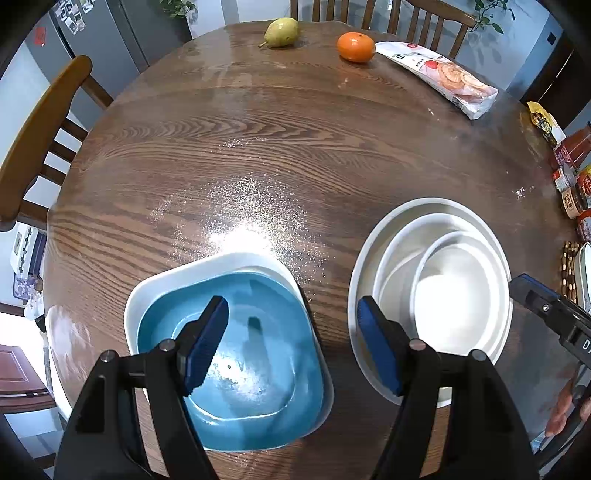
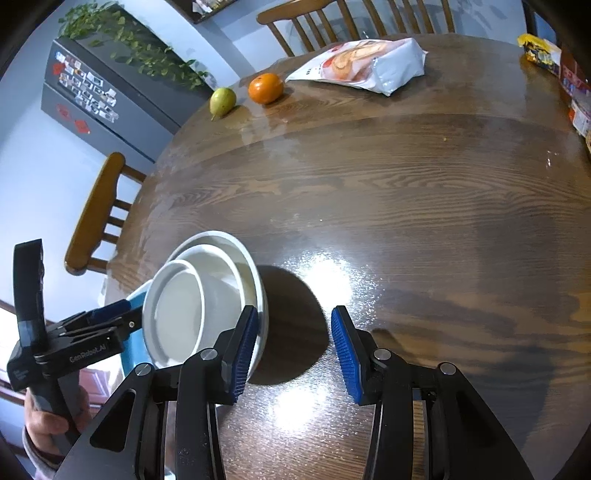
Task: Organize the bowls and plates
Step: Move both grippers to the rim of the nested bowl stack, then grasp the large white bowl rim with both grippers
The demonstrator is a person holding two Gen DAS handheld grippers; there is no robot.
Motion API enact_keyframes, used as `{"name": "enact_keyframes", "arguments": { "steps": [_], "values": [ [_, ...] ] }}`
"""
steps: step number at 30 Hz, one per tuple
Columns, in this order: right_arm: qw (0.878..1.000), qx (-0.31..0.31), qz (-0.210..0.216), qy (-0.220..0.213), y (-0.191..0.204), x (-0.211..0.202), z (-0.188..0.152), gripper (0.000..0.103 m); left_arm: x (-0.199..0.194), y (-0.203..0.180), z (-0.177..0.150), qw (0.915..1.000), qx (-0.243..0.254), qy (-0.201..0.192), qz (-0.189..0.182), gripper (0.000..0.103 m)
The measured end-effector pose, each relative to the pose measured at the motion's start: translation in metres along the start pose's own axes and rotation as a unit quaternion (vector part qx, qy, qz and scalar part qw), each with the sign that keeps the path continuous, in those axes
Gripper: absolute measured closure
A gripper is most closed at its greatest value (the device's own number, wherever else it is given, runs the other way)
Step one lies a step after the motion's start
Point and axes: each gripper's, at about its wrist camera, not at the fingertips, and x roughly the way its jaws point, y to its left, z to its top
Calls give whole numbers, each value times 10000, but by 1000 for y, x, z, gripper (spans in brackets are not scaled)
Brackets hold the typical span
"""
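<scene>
The sorting seems nearly done: the white bowls [image 1: 458, 295] sit nested, and the blue plate [image 1: 258, 354] lies in the white square dish [image 1: 207, 264]. Both the left claw [image 1: 291, 343] and the right claw [image 2: 291, 354] stand apart and hold nothing. Next, I think, they only need to pull clear of the bench [image 1: 295, 147].

You are in a home dining area, next to the kitchen. You work at a round wooden table [image 1: 295, 147] with wooden spindle-back chairs [image 1: 37, 140] around it. A dark fridge [image 2: 96, 96] covered in photos and magnets stands by the wall, with a trailing green plant [image 2: 140, 48] on top. On the table lie a pear [image 1: 281, 32], an orange [image 1: 355, 47], a bag of bread [image 1: 443, 77] and jars of sauce [image 1: 572, 184] at the edge.
</scene>
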Motion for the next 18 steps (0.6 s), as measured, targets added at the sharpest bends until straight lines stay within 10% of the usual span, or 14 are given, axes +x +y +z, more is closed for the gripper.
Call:
{"name": "enact_keyframes", "arguments": {
  "steps": [18],
  "values": [
    [9993, -175, 229, 223, 10, 20, 0, 80, 3, -21, 8, 9986, 242, 178, -438, 92]
  ]
}}
